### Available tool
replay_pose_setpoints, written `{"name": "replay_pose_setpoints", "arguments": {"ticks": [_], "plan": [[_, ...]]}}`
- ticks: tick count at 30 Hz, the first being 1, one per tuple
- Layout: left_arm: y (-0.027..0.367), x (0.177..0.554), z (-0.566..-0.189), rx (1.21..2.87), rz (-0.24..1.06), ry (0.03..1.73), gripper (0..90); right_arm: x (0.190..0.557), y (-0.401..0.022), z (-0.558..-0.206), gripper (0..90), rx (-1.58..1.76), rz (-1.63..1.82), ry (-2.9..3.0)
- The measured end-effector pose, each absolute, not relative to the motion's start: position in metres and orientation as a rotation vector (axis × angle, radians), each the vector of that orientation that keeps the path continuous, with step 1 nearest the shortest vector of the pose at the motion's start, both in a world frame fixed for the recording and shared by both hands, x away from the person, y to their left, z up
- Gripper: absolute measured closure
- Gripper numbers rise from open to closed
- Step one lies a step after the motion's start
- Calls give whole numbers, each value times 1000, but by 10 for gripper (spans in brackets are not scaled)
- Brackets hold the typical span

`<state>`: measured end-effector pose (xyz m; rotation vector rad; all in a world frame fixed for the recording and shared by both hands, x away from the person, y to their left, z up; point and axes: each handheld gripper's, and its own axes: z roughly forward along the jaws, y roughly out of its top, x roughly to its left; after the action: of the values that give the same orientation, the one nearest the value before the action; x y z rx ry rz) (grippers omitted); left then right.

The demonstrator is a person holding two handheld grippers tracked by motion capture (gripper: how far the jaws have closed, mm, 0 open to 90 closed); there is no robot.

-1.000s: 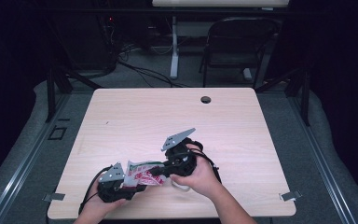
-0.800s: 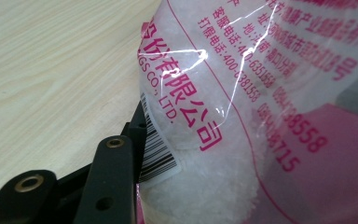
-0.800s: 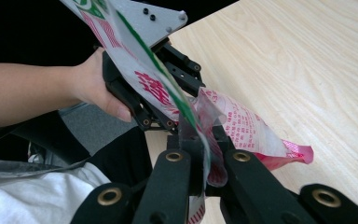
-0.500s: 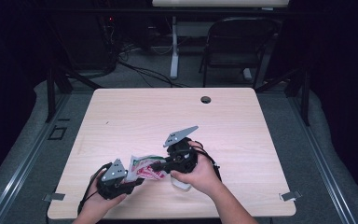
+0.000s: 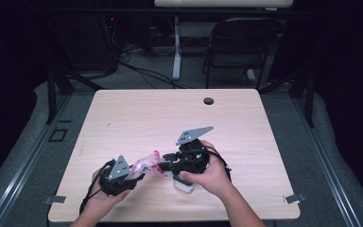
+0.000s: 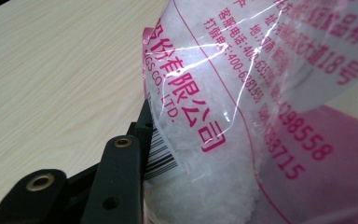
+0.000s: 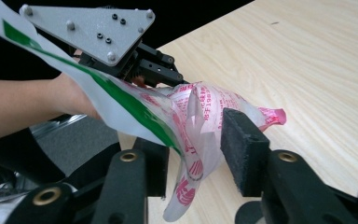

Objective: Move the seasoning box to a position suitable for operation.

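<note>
Right tool [image 7: 193, 154] just opened off the bag [image 7: 205, 112] (left pinching tighter).

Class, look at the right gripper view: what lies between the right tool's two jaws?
The clear, pink-printed plastic bag hangs between the right tool's jaws, which have just been opening; the right pad stands apart from the film.

clear pink-printed bag [image 5: 144, 165] of white granules, crumpled, lifted off the table's near edge

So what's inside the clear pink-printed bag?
The bag holds white granules, seen through the film in the left gripper view. How full it is can't be told: red print, a barcode label and the left gripper cover parts.
</note>
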<state>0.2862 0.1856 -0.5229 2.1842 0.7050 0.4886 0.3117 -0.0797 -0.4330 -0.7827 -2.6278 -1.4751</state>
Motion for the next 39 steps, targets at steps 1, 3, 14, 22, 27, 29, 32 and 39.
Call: {"name": "replay_pose_setpoints", "arguments": {"ticks": [1,3,14,22,27,29,32,39], "plan": [[185,287,-523,2184,495,707,631,311,-81,-433,610,-789,-1481,-2626],[184,288,-523,2185,506,708,631,310,-85,-432,590,-799,-1500,-2632],[172,294,-523,2190,632,725,632,306,-106,-434,499,-863,-1545,-2676],[163,297,-524,2215,737,702,632,299,-120,-440,486,-922,-1551,-2703],[158,297,-525,2233,791,670,633,295,-123,-445,488,-955,-1535,-2719],[156,297,-526,2240,804,657,633,293,-125,-445,491,-974,-1550,-2718],[154,298,-526,2248,819,642,634,291,-126,-445,495,-982,-1562,-2727],[145,298,-526,2264,881,597,635,287,-126,-451,509,-1023,-1543,-2772]]}}
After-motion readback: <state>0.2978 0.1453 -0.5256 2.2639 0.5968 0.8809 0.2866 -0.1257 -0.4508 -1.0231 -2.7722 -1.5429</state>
